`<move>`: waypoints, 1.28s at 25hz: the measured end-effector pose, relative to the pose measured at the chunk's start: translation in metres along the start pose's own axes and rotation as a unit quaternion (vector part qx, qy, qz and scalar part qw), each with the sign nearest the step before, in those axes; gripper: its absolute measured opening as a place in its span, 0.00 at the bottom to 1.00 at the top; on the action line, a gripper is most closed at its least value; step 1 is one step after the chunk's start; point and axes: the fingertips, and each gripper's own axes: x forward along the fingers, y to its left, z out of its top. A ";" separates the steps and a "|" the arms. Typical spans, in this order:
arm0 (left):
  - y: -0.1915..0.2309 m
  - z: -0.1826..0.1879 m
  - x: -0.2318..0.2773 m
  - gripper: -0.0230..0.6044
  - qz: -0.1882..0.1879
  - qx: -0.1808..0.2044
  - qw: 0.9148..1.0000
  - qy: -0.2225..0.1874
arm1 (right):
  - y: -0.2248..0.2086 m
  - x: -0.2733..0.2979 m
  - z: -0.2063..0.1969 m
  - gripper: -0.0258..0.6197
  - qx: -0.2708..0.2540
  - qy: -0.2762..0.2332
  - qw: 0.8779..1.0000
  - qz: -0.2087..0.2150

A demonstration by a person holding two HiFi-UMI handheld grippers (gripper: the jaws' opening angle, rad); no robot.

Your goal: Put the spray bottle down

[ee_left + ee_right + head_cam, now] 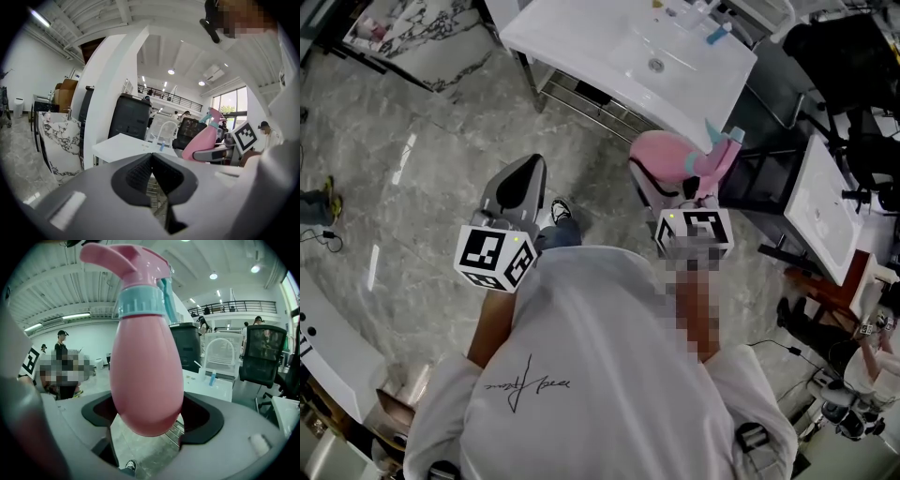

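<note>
My right gripper (667, 173) is shut on a pink spray bottle (673, 156) with a teal collar and trigger (724, 139). It holds the bottle in the air, short of the white sink counter (581, 42). In the right gripper view the pink bottle (146, 357) fills the middle, gripped at its belly between the black pads (206, 418), nozzle up. My left gripper (523, 186) is shut with nothing in it, held over the floor. The left gripper view shows its pads (138, 174) pressed together and the pink bottle (202, 139) off to the right.
The counter has a basin with a drain (655, 65) and a small blue-capped item (717, 35) near the tap. A second white counter (817, 217) stands at the right, and black chairs (834, 56) at the far right. Marble-patterned floor (412, 169) spreads to the left.
</note>
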 end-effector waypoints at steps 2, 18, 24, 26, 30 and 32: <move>0.010 0.005 0.006 0.08 -0.007 0.004 1.000 0.001 | 0.003 0.010 0.005 0.66 0.000 -0.001 1.000 -0.004; 0.066 0.012 0.031 0.08 -0.038 0.004 0.999 0.022 | 0.016 0.057 0.022 0.66 0.004 0.008 0.999 -0.036; 0.082 0.016 0.032 0.08 -0.026 0.002 0.999 0.020 | 0.018 0.076 0.026 0.66 0.013 0.007 0.999 -0.032; 0.089 0.019 0.035 0.08 -0.021 0.001 1.000 0.016 | 0.018 0.085 0.030 0.66 0.011 0.005 0.999 -0.029; 0.100 0.022 0.045 0.08 -0.020 0.003 1.000 0.018 | 0.018 0.104 0.037 0.66 0.012 0.000 1.000 -0.026; 0.103 0.026 0.053 0.08 -0.021 0.004 1.000 0.018 | 0.012 0.113 0.039 0.66 0.017 -0.002 1.000 -0.027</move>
